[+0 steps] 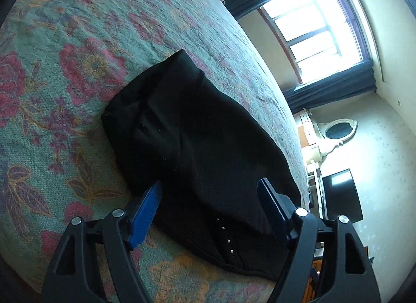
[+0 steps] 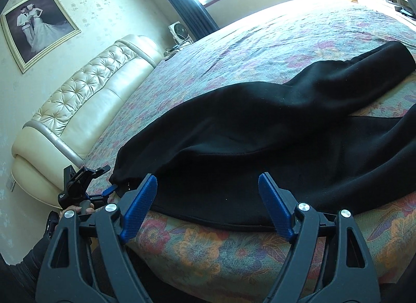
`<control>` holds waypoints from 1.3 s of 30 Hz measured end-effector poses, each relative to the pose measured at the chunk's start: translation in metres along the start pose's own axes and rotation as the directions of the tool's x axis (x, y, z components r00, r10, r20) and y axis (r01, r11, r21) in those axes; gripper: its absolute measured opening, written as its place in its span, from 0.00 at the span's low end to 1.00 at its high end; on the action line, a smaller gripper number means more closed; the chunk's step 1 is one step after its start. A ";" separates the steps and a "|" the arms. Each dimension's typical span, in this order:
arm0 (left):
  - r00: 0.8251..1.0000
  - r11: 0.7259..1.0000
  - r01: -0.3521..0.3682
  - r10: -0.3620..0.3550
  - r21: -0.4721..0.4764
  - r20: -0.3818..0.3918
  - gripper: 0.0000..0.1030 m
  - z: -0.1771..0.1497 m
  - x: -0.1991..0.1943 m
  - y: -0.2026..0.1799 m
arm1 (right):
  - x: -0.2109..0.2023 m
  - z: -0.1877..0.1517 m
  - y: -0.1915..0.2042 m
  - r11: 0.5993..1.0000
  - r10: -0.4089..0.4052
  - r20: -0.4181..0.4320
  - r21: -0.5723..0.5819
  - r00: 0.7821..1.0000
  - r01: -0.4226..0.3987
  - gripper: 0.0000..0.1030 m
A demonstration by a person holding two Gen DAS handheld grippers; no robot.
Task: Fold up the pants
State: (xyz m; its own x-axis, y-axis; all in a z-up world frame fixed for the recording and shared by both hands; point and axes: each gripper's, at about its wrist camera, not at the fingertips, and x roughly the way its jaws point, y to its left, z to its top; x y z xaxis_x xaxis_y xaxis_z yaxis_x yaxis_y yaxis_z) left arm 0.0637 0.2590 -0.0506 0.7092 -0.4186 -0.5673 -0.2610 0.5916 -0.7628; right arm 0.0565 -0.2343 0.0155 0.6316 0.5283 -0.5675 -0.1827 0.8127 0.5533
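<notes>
The left gripper (image 1: 209, 208) has its blue fingers spread wide, empty, poised over the near end of the black pants (image 1: 197, 141) on the bed (image 1: 78, 42). One finger sits over the edge of the cloth, the other over its middle. From this gripper the pants run straight ahead and away, their long axis in line with the fingers.

The right gripper (image 2: 208, 199) is also spread apart and holds nothing. It hovers at the near hem, with the pants (image 2: 260, 133) lying across its view, stretching from the corner by the left gripper (image 2: 111, 189) off toward the far right, where one leg lies draped over the other.

Judging from this, both grippers are at the same near edge, the left at the end corner and the right along the side. A fold would likely carry that edge away across the flowered bedspread (image 2: 234, 251).
</notes>
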 end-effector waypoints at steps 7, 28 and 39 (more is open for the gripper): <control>0.998 0.999 -0.052 0.053 -0.003 0.043 0.37 0.008 0.015 -0.006 | 0.017 -0.002 -0.024 0.992 0.036 -0.030 0.122 0.999 -0.033 0.78; 0.998 0.998 -0.023 0.027 -0.061 0.052 0.30 0.019 0.027 0.008 | 0.109 0.012 -0.072 0.789 -0.001 -0.010 0.615 1.000 0.007 0.77; 0.996 1.000 0.010 -0.009 -0.015 0.091 0.08 0.019 0.023 0.005 | 0.106 0.007 -0.089 0.782 -0.012 0.029 0.623 1.000 -0.009 0.08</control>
State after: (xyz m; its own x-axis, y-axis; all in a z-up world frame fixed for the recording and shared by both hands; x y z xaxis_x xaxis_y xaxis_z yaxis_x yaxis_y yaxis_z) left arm 0.0913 0.2648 -0.0615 0.7680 -0.3596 -0.5300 -0.2635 0.5769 -0.7732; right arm 0.1452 -0.2522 -0.0895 0.6551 0.5113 -0.5563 0.3211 0.4780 0.8175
